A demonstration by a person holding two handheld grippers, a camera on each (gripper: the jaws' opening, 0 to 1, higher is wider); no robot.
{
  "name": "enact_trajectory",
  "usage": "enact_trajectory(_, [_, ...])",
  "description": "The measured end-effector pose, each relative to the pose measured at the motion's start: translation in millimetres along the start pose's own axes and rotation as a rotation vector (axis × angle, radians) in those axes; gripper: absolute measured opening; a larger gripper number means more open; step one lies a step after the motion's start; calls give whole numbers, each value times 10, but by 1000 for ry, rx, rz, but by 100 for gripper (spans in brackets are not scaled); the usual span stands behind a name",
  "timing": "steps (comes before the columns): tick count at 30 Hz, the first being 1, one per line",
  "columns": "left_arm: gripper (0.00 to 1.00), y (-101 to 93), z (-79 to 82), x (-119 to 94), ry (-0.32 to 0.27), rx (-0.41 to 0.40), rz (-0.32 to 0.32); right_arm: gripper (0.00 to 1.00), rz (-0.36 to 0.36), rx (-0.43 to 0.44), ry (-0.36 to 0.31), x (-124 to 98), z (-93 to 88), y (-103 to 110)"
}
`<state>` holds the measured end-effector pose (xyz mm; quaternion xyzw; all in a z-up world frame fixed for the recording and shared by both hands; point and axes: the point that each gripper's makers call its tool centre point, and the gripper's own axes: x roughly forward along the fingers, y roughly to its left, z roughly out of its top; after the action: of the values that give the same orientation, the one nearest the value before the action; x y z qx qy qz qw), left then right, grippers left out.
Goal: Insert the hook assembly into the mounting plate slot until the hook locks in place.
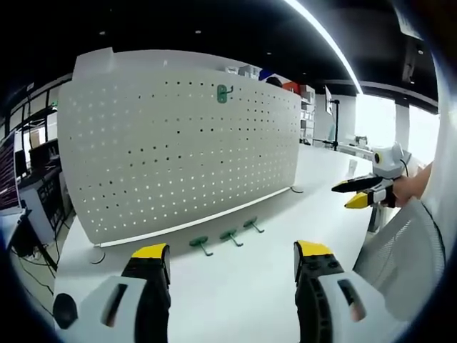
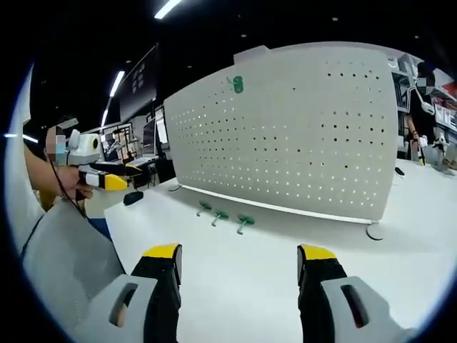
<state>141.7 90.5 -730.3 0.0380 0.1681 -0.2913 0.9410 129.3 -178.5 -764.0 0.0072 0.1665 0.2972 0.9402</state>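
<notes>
Three green hooks point(image 1: 230, 236) lay loose on the white table point(image 1: 271, 279), ahead of both claws and just before the foot of the upright pegboard point(image 1: 178, 143). A fourth hook point(image 1: 223, 93) hung near the board's top edge. Left claw point(image 1: 232, 257) stood spread and empty; right claw point(image 2: 239, 259) likewise spread, holding nothing. Recommended approach: lower one claw over the nearest hook, pinch its shank squarely, and keep the prongs facing the board holes before pressing home.
</notes>
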Motion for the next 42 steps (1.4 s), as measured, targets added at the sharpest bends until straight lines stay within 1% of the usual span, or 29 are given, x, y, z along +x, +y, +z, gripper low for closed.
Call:
enact_trajectory(5, [72,-19,6,30,3,0,-6,63,1,7,4,1,-8,1])
enact_trajectory(11, [73,19,32,103,19,9,-19,63,5,19,3,5,-23,-8])
enact_trajectory(18, [73,62,42,192,50,44,-48,63,9,16,0,4,-12,7])
enact_trajectory(20, [73,77,49,226,63,64,-61,63,9,14,2,5,-16,8])
enact_trajectory(24, [73,114,27,303,109,97,-95,63,11,9,4,7,-12,15])
enact_trajectory(27, [74,139,-4,354,143,138,-119,63,10,9,3,3,-12,14])
enact_trajectory(30, [74,170,-2,405,159,149,-132,63,11,11,3,5,-13,14])
enact_trajectory(35, [74,253,-66,504,218,190,-155,63,13,6,10,9,-23,23])
enact_trajectory(42, [74,336,-102,634,266,249,-185,63,14,-1,16,10,-29,26])
